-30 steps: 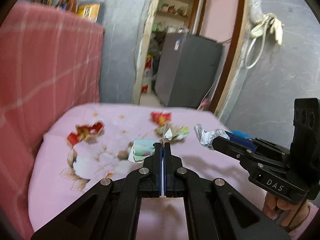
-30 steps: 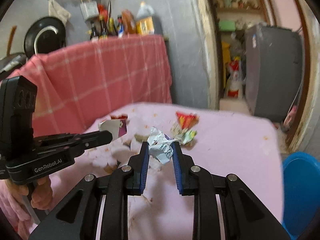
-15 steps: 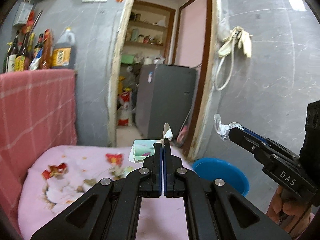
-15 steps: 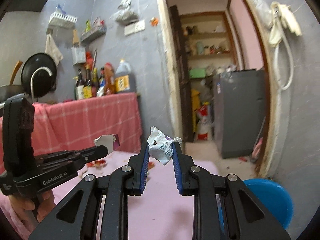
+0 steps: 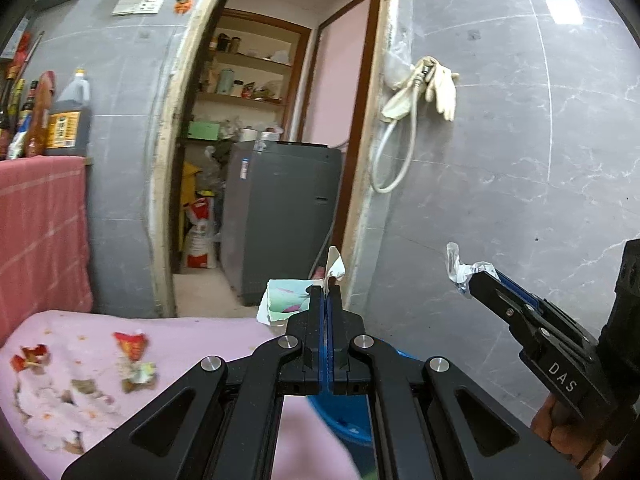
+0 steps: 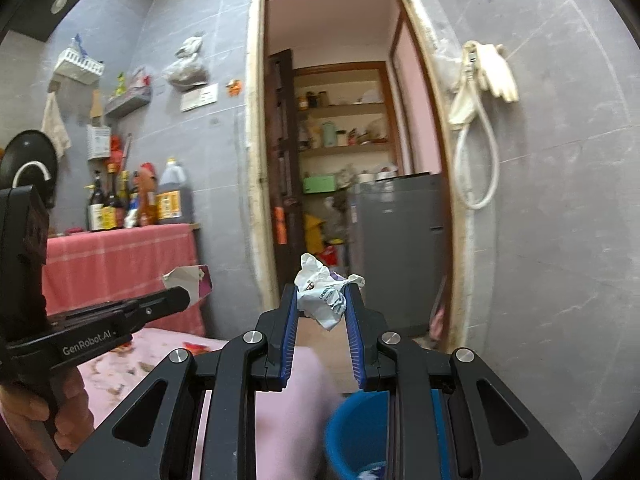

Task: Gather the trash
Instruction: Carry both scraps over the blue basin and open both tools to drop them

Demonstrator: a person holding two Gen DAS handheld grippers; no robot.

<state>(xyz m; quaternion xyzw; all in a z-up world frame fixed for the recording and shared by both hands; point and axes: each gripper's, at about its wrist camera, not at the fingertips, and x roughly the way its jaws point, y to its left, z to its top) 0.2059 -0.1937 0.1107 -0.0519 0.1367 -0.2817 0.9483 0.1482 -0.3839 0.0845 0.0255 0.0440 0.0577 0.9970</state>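
The left gripper (image 5: 329, 294) is clamped tight on a flat torn wrapper (image 5: 282, 304), and the right gripper (image 6: 322, 300) pinches a crumpled white wrapper (image 6: 323, 296), both held up in the air above the blue bin (image 6: 356, 432) beside the pink table (image 5: 200, 332). This looks like the carry-to-bin step; next, each should come over the bin and let go, while red scraps (image 5: 130, 344) wait on the table. The grippers read "DAS" and "GenRobot.AI".
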